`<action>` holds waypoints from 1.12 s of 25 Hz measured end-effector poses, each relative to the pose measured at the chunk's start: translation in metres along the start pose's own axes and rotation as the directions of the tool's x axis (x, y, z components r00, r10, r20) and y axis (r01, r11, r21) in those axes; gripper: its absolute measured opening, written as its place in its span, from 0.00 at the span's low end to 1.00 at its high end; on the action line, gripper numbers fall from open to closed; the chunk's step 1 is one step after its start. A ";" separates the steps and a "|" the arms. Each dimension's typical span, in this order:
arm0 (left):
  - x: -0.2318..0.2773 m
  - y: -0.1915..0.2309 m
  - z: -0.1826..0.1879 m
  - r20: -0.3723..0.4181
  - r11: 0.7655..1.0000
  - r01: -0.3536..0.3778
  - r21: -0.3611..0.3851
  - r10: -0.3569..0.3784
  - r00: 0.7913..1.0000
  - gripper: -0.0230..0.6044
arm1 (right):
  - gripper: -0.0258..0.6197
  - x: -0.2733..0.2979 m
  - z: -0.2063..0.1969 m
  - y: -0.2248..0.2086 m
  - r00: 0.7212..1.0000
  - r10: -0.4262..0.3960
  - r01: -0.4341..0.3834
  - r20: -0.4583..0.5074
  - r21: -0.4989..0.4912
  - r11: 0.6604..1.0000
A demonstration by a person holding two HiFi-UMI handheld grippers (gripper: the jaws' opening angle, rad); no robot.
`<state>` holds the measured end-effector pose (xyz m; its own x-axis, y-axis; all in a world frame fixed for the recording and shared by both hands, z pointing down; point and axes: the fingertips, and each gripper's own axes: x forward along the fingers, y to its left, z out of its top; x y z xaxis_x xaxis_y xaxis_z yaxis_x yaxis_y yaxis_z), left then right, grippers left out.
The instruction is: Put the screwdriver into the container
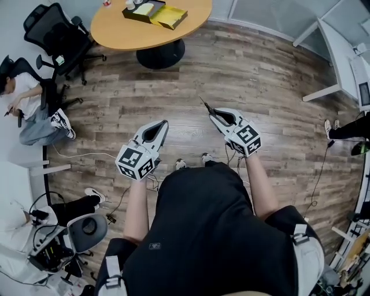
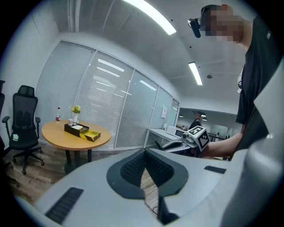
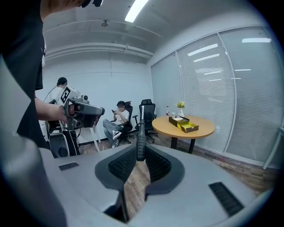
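Observation:
My right gripper (image 1: pixel 215 117) is shut on a screwdriver (image 1: pixel 206 106), whose thin tip pokes out ahead over the wooden floor. In the right gripper view its dark ribbed handle (image 3: pixel 140 142) stands upright between the jaws. My left gripper (image 1: pixel 161 127) is held beside it, shut and empty, and its pads (image 2: pixel 133 166) meet with nothing between them. The container (image 1: pixel 152 13), a black tray with a yellow part, lies on the round wooden table (image 1: pixel 115 29) well ahead of both grippers. It also shows as the container (image 3: pixel 183 123) and as the container (image 2: pixel 82 131).
Black office chairs (image 1: pixel 58 34) stand left of the table, and a seated person (image 1: pixel 26 107) is at the far left. White desks (image 1: pixel 341 52) line the right side. Cables (image 1: pixel 81 153) and equipment (image 1: pixel 58 243) lie on the floor at lower left.

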<state>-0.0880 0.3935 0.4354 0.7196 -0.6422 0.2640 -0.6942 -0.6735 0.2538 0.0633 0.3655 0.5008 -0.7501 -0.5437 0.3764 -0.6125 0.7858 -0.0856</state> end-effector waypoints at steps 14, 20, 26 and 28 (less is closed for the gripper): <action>-0.044 0.054 -0.005 0.011 0.999 0.041 -0.027 -0.040 0.999 0.04 | 0.13 0.020 0.013 0.014 0.992 -0.115 0.116 -0.042 0.015 0.993; -0.045 0.065 -0.002 0.012 0.999 0.035 -0.034 -0.034 0.999 0.04 | 0.13 0.033 0.018 0.013 0.993 -0.104 0.104 -0.048 0.005 0.995; -0.028 0.071 0.004 0.016 1.000 0.007 -0.026 -0.007 1.000 0.04 | 0.13 0.044 0.020 -0.005 0.997 -0.069 0.069 -0.039 -0.006 0.998; -0.019 0.072 0.009 0.017 1.000 -0.003 -0.025 0.003 1.000 0.04 | 0.13 0.047 0.022 -0.015 0.998 -0.057 0.056 -0.036 -0.015 0.998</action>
<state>-0.1516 0.3542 0.4405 0.7174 -0.6507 0.2490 -0.6965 -0.6621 0.2766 0.0319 0.3222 0.4996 -0.7045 -0.5765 0.4139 -0.6501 0.7582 -0.0506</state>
